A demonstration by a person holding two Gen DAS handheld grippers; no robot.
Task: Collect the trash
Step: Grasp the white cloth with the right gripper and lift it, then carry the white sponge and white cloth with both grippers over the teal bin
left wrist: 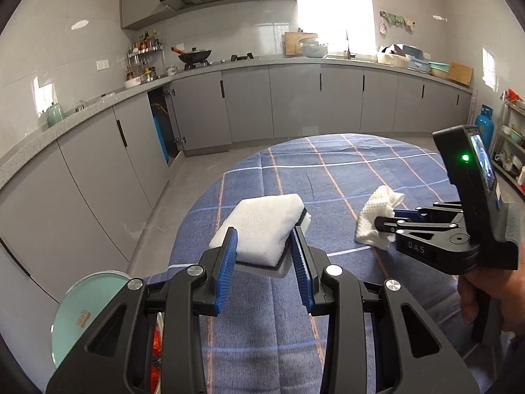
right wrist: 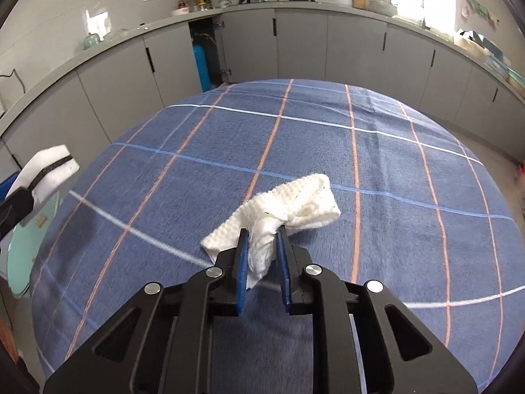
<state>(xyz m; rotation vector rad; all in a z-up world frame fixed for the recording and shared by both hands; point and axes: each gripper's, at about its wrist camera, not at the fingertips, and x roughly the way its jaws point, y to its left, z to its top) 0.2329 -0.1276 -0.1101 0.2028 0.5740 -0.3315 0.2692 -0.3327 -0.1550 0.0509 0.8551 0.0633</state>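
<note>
My left gripper (left wrist: pixel 264 233) is shut on a white sponge with a black layer (left wrist: pixel 262 223) and holds it above the blue plaid table (left wrist: pixel 328 170). The sponge also shows at the left edge of the right wrist view (right wrist: pixel 49 170). My right gripper (right wrist: pixel 262 233) is shut on a crumpled white paper towel (right wrist: pixel 288 210) and holds it just above the cloth. In the left wrist view the right gripper (left wrist: pixel 382 221) and the towel (left wrist: pixel 377 216) are to the right of the sponge.
A teal round bin lid (left wrist: pixel 85 312) sits at the table's left edge, below the left gripper; it shows in the right wrist view (right wrist: pixel 23 256) too. Grey kitchen cabinets (left wrist: pixel 295 98) and a counter run along the back. A blue gas cylinder (left wrist: pixel 484 124) stands at the right.
</note>
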